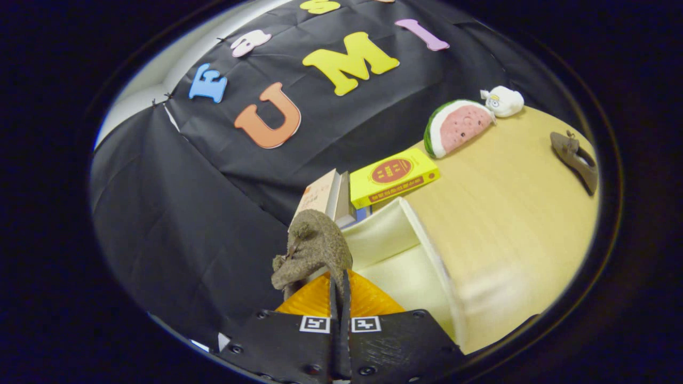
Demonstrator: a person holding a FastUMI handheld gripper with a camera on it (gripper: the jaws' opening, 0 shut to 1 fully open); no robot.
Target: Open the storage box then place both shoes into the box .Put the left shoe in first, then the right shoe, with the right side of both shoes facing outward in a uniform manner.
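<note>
Gripper view, with the box as landmark.

- Gripper point(339, 298): you are holding its two orange fingers point(312, 298) pressed nearly together, and they are pinching the edge of a brown shoe point(315, 250). The shoe is standing up from the fingertips, just beside the box's near left side.
- Box point(395, 256): cream, lying open just ahead and to the right of the fingers, its pale inside showing.
- Second shoe point(575, 158): brown, lying on the table point(512, 213) well apart from the box, far to its right.
- Books point(331, 197): leaning just behind the box.
- Yellow book point(394, 177): lying flat behind the box, beside the books.
- Watermelon plush point(459, 127): resting beyond the yellow book.
- White plush point(502, 101): sitting just right of the watermelon plush.
</note>
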